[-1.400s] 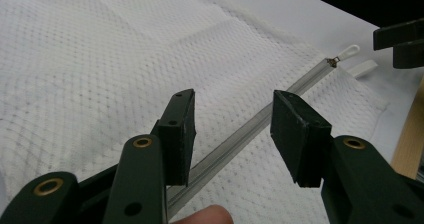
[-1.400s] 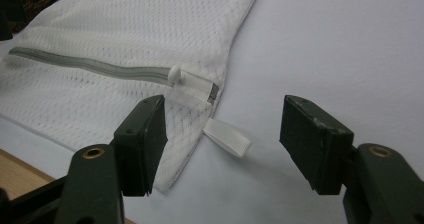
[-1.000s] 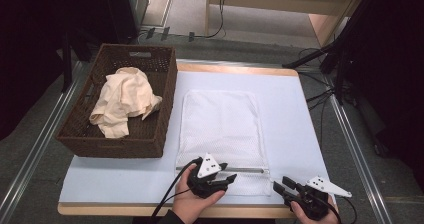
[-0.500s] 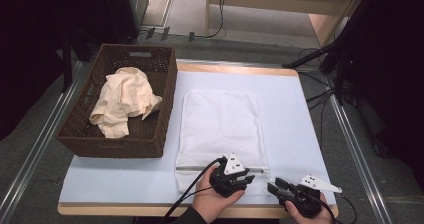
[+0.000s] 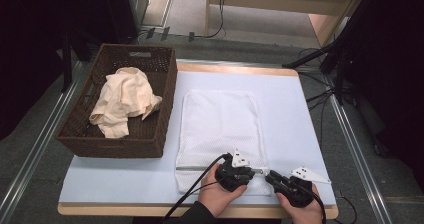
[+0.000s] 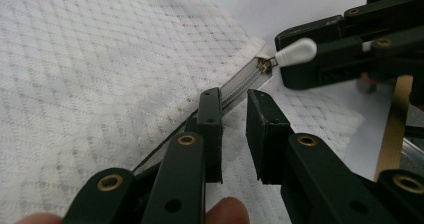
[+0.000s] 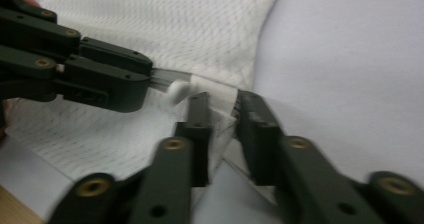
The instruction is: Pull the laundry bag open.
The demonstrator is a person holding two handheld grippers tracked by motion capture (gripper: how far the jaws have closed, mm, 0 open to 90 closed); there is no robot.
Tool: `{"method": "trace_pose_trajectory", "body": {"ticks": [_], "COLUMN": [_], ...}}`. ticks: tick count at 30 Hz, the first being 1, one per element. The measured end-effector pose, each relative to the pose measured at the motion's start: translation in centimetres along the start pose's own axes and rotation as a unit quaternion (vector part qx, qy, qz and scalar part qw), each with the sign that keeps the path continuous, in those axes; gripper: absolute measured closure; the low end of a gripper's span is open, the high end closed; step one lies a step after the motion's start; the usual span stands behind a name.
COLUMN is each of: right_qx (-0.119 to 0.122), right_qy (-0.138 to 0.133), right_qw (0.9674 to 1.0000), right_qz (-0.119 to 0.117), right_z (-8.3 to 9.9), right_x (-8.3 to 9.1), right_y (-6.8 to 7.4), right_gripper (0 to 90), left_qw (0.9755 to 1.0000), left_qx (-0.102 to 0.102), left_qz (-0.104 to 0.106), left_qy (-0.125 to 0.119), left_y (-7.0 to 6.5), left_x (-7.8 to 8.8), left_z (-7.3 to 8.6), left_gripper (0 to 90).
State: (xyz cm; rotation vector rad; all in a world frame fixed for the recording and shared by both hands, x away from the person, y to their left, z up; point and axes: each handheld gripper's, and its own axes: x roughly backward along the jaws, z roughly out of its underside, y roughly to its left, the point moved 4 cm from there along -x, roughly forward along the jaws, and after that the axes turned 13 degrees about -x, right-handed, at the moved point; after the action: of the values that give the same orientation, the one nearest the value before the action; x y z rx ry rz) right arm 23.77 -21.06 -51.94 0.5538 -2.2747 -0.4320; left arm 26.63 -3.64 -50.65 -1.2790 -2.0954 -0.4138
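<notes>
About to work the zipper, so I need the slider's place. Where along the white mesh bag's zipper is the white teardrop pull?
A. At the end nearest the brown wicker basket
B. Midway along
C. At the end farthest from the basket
C: the white teardrop pull sits at the end of the zipper, by the corner of the white mesh bag on the side away from the brown wicker basket.

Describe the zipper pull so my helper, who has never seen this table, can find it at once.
On the pale blue table, beside a wicker basket, lies a white mesh bag. A zipper runs along the bag's near edge, and at its right end sits the zipper pull. It is a small, smooth white teardrop on a brass slider, unlike the textured mesh around it.
</notes>
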Motion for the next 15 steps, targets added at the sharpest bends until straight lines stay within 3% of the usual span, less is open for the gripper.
{"method": "trace_pose_trajectory", "body": {"ticks": [3,8,9,11,12,15], "right_qx": [-0.017,-0.006,-0.003,0.005,0.019,0.033], "right_qy": [0.004,-0.002,-0.014,-0.020,-0.032,-0.037], "right_qw": [0.9996,0.9996,0.9990,0.9988,0.9983,0.9979], "right_qz": [-0.023,-0.026,-0.041,-0.045,-0.045,-0.041], "right_z": [-0.1,-0.3,-0.5,-0.7,-1.0,-0.9], "right_x": [0.0,0.2,0.3,0.4,0.5,0.5], "right_y": [-0.7,-0.3,0.3,0.5,1.0,1.4], "right_gripper": [89.3,90.0,90.0,90.0,90.0,90.0], "left_qw": [1.0000,0.9998,0.9997,0.9997,0.9993,0.9987], "left_qx": [-0.005,-0.002,0.001,0.003,0.018,0.033], "left_qz": [0.008,0.019,0.024,0.023,0.029,0.032], "left_qy": [-0.001,-0.001,-0.004,-0.006,-0.013,-0.022], "left_y": [-0.2,-0.7,-0.8,-0.7,-0.4,0.1], "left_x": [-0.2,-0.7,-0.6,-0.5,-0.3,0.1], "left_z": [-0.1,-0.7,-0.8,-0.9,-0.9,-0.9], "left_gripper": [75.7,72.4,70.2,69.7,70.1,75.8]}}
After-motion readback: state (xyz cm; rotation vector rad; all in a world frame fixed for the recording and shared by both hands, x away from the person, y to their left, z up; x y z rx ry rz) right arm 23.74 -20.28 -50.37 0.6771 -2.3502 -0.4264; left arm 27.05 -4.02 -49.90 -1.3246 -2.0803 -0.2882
